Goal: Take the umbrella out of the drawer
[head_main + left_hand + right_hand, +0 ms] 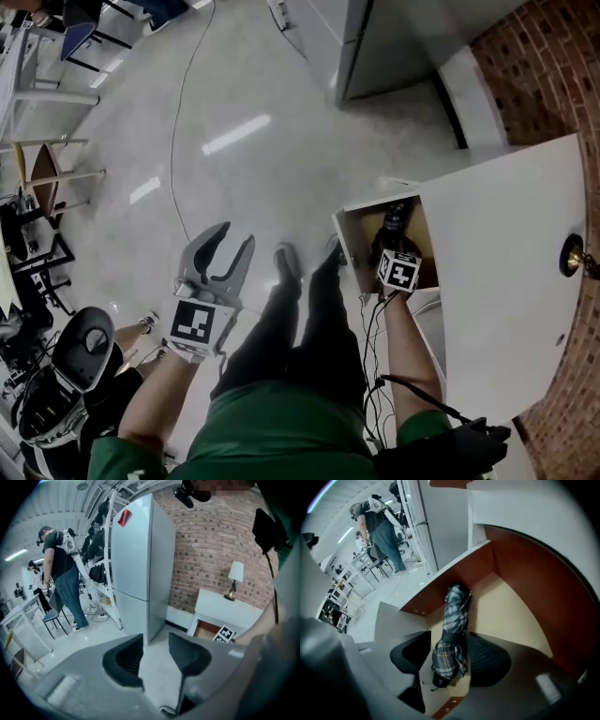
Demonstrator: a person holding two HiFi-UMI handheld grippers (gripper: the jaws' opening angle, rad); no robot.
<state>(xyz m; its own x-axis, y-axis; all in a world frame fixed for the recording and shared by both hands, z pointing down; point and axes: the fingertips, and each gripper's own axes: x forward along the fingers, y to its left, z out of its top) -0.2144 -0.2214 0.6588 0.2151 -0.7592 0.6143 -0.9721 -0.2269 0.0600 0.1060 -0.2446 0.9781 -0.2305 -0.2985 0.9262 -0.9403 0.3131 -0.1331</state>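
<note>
With right gripper (pixel 445 660) spread wide astride the plaid umbrella (pixel 453 616) lying in the open drawer (pixel 513 609) and left gripper (pixel 154 656) gaping empty over the floor (pixel 253 159), sink lower, centre on the strapped middle, close squarely, lift straight out.
</note>
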